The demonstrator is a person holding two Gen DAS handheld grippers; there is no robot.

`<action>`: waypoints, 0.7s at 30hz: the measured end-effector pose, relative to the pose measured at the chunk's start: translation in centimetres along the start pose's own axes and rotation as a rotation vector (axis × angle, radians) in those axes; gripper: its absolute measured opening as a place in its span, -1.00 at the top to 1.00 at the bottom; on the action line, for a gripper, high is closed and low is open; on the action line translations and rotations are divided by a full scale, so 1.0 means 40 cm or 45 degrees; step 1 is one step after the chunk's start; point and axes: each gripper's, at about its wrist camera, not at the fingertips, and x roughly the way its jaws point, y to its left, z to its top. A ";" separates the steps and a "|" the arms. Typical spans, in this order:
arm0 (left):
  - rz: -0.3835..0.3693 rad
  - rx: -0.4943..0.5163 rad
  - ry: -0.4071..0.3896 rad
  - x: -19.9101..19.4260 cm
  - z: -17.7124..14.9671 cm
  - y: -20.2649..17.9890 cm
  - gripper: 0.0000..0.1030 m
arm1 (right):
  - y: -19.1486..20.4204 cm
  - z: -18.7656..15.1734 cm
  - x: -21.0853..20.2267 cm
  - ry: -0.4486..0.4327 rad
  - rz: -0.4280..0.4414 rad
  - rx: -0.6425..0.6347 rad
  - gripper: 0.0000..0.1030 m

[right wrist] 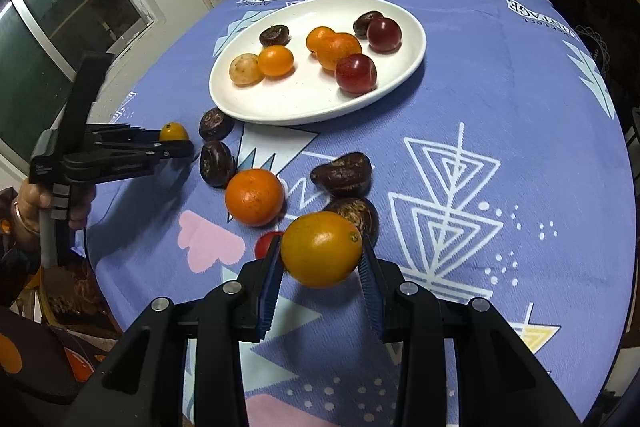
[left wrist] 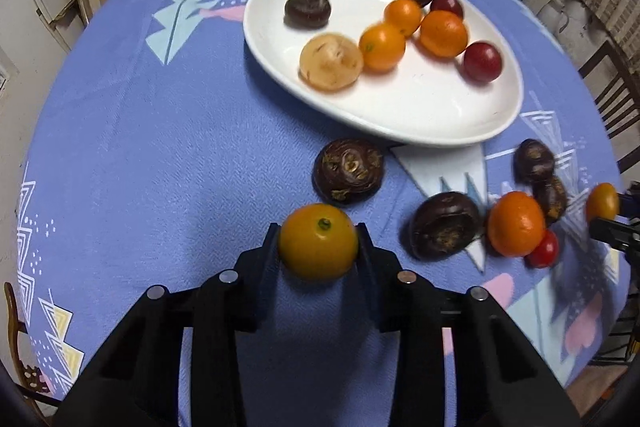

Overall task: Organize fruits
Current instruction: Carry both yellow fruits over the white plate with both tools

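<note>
A: Two grips at once: left gripper (left wrist: 318, 241) clamped on a small yellow-orange fruit (left wrist: 318, 242) low over the tablecloth (left wrist: 140, 155); right gripper (right wrist: 320, 251) clamped on another yellow-orange fruit (right wrist: 321, 248), seemingly clear of the cloth.

B: Risks?

A: Round, smooth skin, so could squirt out of either pinch on the way to the white plate (left wrist: 400, 131). Could also knock the loose dark brown fruit (left wrist: 349, 171) just ahead and send it rolling.

B: Counts?

A: On the plate: three orange, two red, two dark brown, one pale. Loose on cloth: four dark brown, one orange, one small red.
</note>
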 end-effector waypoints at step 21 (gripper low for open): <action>0.052 0.049 -0.300 -0.226 0.356 -0.068 0.30 | 0.047 0.384 -0.173 -0.455 0.105 -0.064 0.28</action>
